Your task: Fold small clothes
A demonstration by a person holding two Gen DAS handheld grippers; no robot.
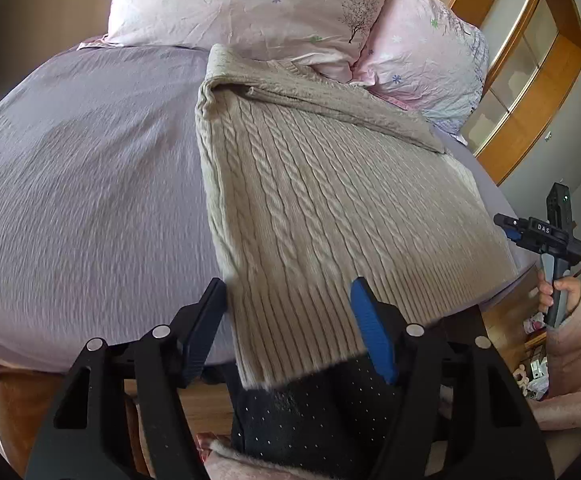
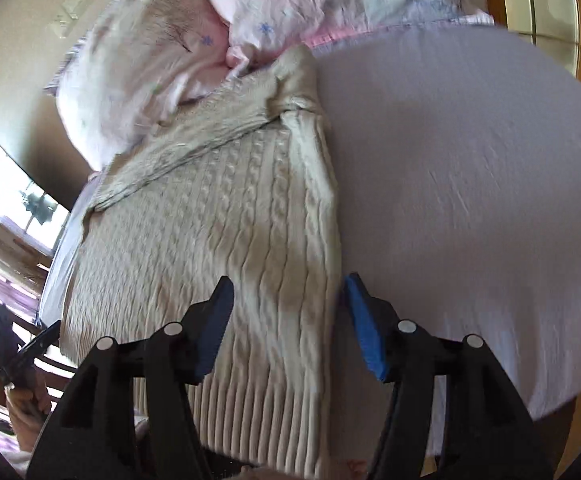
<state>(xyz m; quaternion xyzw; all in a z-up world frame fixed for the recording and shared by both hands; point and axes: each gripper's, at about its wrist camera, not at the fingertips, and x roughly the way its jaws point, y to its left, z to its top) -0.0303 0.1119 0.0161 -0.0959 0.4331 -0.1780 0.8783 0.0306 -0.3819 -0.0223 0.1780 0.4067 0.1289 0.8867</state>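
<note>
A beige cable-knit sweater (image 1: 322, 200) is spread on the bed (image 1: 90, 184), hem nearest. It is judged soft, thick, floppy — best pinched at the ribbed hem corners. Left tool (image 1: 290, 332) and right tool (image 2: 288, 324) are held agape, empty.

We lose the ribbed hem of the beige cable-knit sweater (image 1: 302, 208) behind the black frame of the left hand-held gripper (image 1: 290, 320) at the bottom of the left wrist view. The lilac bedsheet (image 1: 82, 184) is smeared with blur here, its weave streaked. In the right wrist view the sweater's far corner (image 2: 210, 208) slips under the pink flower-printed pillows (image 2: 138, 80), themselves blurred and cut off by the top edge. The right hand-held gripper (image 2: 288, 316) covers the near hem. At the left edge a dark shape (image 2: 30, 352) sits too small and dim for us to name.
</note>
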